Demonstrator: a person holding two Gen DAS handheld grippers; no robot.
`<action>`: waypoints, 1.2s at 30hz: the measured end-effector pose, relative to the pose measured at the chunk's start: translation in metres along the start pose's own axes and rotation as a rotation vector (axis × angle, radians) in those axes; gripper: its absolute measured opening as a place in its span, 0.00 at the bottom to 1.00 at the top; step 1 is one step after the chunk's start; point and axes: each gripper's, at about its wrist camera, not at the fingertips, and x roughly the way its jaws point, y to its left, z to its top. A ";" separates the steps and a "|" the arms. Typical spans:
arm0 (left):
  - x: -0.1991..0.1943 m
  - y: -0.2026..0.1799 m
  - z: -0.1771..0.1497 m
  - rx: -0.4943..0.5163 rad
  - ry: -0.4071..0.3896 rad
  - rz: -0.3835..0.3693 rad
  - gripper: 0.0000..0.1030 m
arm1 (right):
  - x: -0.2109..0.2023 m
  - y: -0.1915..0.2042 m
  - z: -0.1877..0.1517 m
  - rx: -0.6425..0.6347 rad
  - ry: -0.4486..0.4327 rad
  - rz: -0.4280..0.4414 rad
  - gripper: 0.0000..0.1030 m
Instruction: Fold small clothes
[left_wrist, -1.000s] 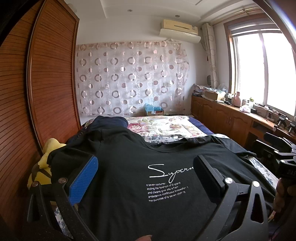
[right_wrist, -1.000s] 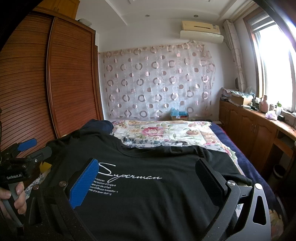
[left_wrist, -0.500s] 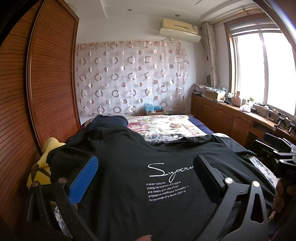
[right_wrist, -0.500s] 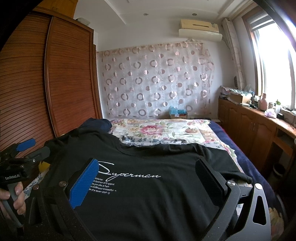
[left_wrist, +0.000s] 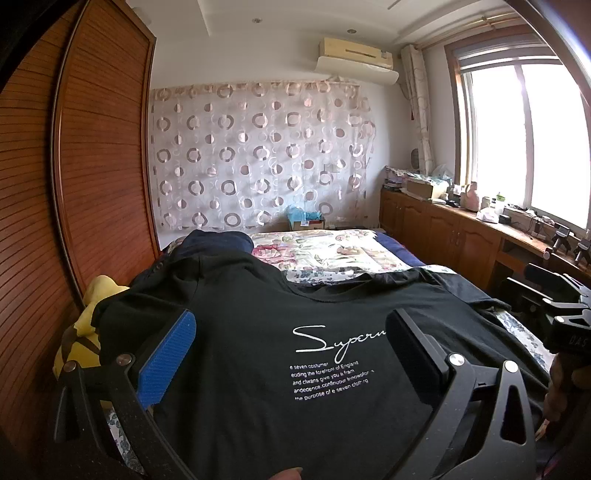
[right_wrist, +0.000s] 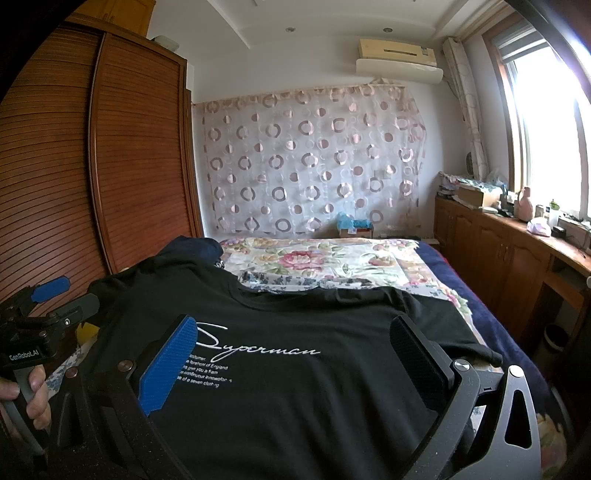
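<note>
A black T-shirt (left_wrist: 258, 325) with white "Superman" lettering lies spread flat, front up, on the near end of the bed; the right wrist view shows the same T-shirt (right_wrist: 295, 332). My left gripper (left_wrist: 291, 332) hovers open above its left half, nothing between the blue pad and the black finger. Over the shirt's right half my right gripper (right_wrist: 291, 334) is held open and empty too. Each gripper shows at the edge of the other's view, held by a hand (right_wrist: 33, 391).
A floral bed cover (left_wrist: 332, 251) stretches beyond the shirt. A dark blue garment (left_wrist: 214, 242) and a yellow plush toy (left_wrist: 85, 325) lie at the left by the wooden wardrobe (left_wrist: 74, 184). Wooden cabinets (right_wrist: 517, 254) run along the right wall.
Both views have shifted only slightly; the right wrist view has tilted a little. The shirt lies as before and both grippers stay open.
</note>
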 end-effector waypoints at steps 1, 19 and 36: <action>-0.003 0.000 0.000 -0.001 0.000 -0.001 1.00 | 0.000 0.000 0.000 0.000 0.000 0.000 1.00; -0.001 -0.001 0.000 0.002 0.000 0.001 1.00 | 0.000 0.001 -0.002 0.000 -0.003 0.002 1.00; -0.004 -0.001 0.001 0.002 0.000 0.001 1.00 | -0.001 0.001 -0.002 -0.001 -0.004 0.004 1.00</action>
